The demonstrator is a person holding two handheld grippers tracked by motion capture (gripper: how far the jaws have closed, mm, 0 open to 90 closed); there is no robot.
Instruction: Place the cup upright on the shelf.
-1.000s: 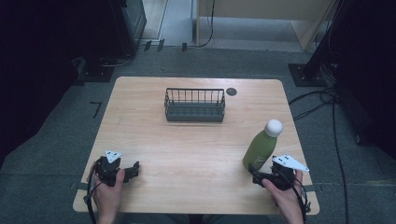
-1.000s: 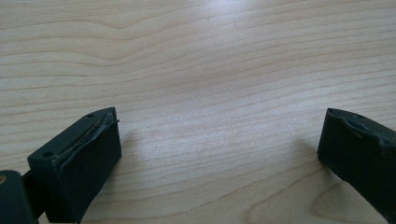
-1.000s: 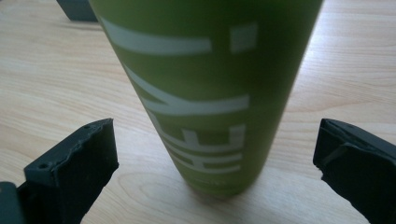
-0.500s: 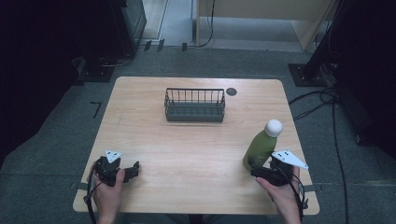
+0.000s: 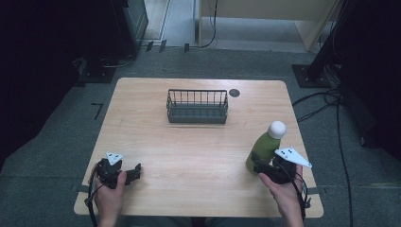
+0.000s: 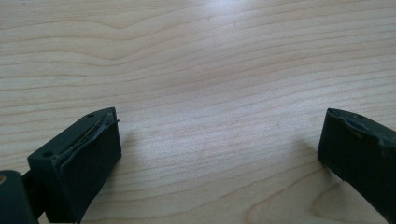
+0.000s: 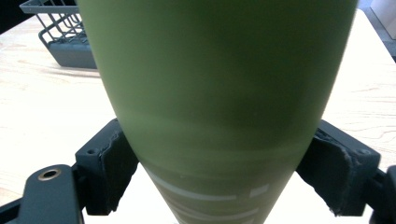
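Observation:
A green bottle (image 5: 263, 148) with a white cap stands near the table's right edge, its cap leaning slightly right. My right gripper (image 5: 257, 166) holds it low on its body; its jaws have just been closing. In the right gripper view the bottle (image 7: 224, 84) sits between both black pads, which press on its sides, so the right gripper (image 7: 224, 179) is shut on it. My left gripper (image 5: 137, 171) rests near the front left of the table. In its own view the left gripper (image 6: 219, 158) stands open over bare wood, nothing between its jaws.
A dark wire basket (image 5: 197, 106) stands at the middle back of the wooden table (image 5: 198, 151), and it also appears as the basket (image 7: 60, 42) at the upper left. A small dark round disc (image 5: 234, 92) lies behind the basket on the right.
The right gripper has closed its jaws on the lower part of the bottle and shifted slightly up the picture. The left hand and its gripper have stayed still.

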